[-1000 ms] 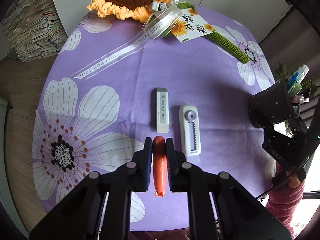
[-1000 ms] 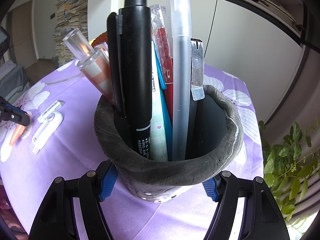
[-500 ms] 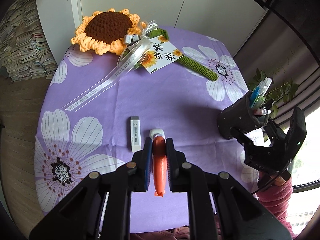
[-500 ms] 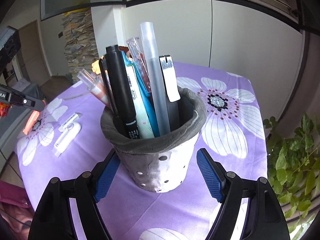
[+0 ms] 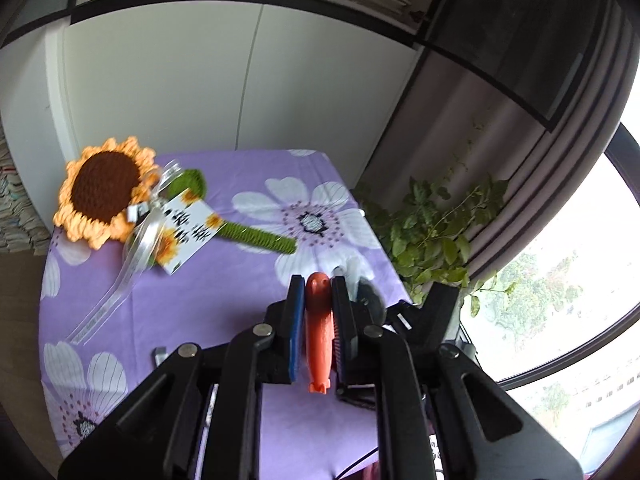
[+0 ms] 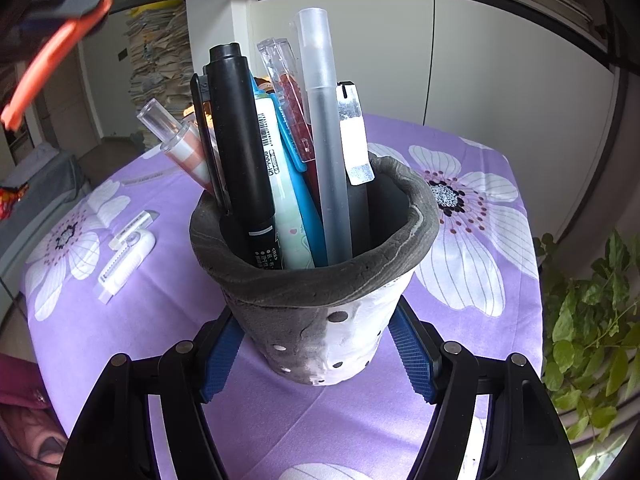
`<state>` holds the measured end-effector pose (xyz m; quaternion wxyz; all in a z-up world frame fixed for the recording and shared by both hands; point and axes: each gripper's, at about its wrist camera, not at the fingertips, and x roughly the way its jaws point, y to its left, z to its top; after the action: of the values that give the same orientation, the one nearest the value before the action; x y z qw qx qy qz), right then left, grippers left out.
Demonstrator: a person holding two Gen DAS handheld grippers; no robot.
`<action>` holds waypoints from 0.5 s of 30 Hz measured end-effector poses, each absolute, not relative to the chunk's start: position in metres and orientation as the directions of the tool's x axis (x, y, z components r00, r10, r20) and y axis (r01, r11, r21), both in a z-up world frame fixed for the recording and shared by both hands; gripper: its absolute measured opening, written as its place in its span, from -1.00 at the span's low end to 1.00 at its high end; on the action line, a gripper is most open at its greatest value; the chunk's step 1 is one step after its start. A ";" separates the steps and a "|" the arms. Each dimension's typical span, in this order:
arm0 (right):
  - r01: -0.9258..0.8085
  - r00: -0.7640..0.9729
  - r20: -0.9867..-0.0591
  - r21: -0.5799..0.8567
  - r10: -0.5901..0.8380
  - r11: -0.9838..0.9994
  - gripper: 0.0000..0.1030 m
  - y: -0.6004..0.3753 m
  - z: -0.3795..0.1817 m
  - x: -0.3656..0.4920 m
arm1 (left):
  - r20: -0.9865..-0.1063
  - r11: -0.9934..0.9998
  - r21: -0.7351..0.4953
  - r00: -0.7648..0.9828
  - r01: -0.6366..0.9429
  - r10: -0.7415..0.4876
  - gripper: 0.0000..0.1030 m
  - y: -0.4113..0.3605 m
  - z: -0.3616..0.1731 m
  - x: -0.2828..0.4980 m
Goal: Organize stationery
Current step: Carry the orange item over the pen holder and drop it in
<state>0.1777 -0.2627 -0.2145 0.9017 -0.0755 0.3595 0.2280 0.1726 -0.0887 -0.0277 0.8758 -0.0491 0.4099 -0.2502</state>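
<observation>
In the grey pen cup (image 6: 320, 300) stand pens (image 6: 240, 140).

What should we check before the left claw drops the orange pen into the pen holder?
1. Grip on the orange pen: ok. The left claw has a pad on each side of it.
2. Pen holder steadied: ok. The right claw has its jaws closing, with the pads against the holder's sides.
3. Room in the holder: ok. There is a dark gap on its right side, beside the frosted pen.
4. Pen over the opening: not ok. In the right wrist view it hangs off to the upper left of the holder.
5. Clearance over the standing pens: cannot tell. The left claw hides most of the holder in the left wrist view.
</observation>
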 end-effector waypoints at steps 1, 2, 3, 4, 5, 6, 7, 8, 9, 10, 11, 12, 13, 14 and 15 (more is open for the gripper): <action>-0.466 0.637 -0.683 0.029 0.358 0.885 0.41 -0.261 -0.214 0.178 | -0.688 0.858 -0.298 0.529 0.418 -0.496 -0.78 -0.096 -0.027 0.176; -0.465 0.637 -0.683 0.030 0.358 0.885 0.41 -0.261 -0.215 0.178 | -0.684 0.846 -0.310 0.516 0.433 -0.515 -0.78 -0.104 -0.028 0.181; -0.465 0.637 -0.683 0.030 0.358 0.885 0.41 -0.260 -0.215 0.178 | -0.681 0.835 -0.324 0.504 0.444 -0.532 -0.78 -0.111 -0.029 0.186; -0.465 0.637 -0.683 0.030 0.358 0.885 0.41 -0.261 -0.215 0.178 | -0.677 0.825 -0.332 0.493 0.457 -0.546 -0.78 -0.118 -0.031 0.190; -0.466 0.636 -0.683 0.031 0.359 0.884 0.41 -0.261 -0.215 0.178 | -0.672 0.815 -0.337 0.486 0.472 -0.559 -0.78 -0.125 -0.033 0.194; -0.465 0.637 -0.683 0.031 0.359 0.885 0.41 -0.261 -0.215 0.178 | -0.666 0.807 -0.339 0.482 0.484 -0.569 -0.78 -0.130 -0.034 0.197; -0.466 0.636 -0.683 0.031 0.359 0.884 0.41 -0.261 -0.215 0.178 | -0.660 0.799 -0.341 0.480 0.496 -0.579 -0.78 -0.135 -0.036 0.200; -0.465 0.636 -0.683 0.031 0.359 0.884 0.41 -0.260 -0.215 0.179 | -0.656 0.792 -0.339 0.475 0.508 -0.586 -0.78 -0.141 -0.037 0.203; -0.466 0.636 -0.683 0.031 0.359 0.884 0.41 -0.260 -0.215 0.179 | -0.655 0.787 -0.337 0.472 0.518 -0.591 -0.78 -0.145 -0.039 0.205; -0.466 0.636 -0.683 0.032 0.359 0.884 0.41 -0.260 -0.215 0.179 | -0.652 0.783 -0.338 0.469 0.523 -0.595 -0.78 -0.148 -0.041 0.207; -0.466 0.636 -0.683 0.032 0.360 0.884 0.41 -0.260 -0.215 0.179 | -0.652 0.779 -0.340 0.465 0.527 -0.599 -0.78 -0.151 -0.044 0.209; -0.466 0.636 -0.683 0.033 0.360 0.884 0.41 -0.260 -0.215 0.179 | -0.654 0.777 -0.341 0.460 0.529 -0.600 -0.78 -0.153 -0.048 0.211; -0.465 0.635 -0.683 0.035 0.361 0.884 0.41 -0.260 -0.214 0.179 | -0.659 0.779 -0.339 0.457 0.528 -0.596 -0.78 -0.155 -0.052 0.212; -0.466 0.635 -0.683 0.036 0.362 0.884 0.41 -0.260 -0.214 0.179 | -0.664 0.782 -0.336 0.457 0.525 -0.592 -0.78 -0.156 -0.057 0.214; -0.466 0.634 -0.682 0.038 0.363 0.884 0.41 -0.261 -0.214 0.179 | -0.669 0.785 -0.331 0.456 0.523 -0.587 -0.78 -0.157 -0.061 0.214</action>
<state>0.1793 -0.2607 -0.2142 0.9012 -0.0711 0.3605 0.2299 0.2145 -0.1571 -0.0613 0.8524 -0.0389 0.4072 -0.3256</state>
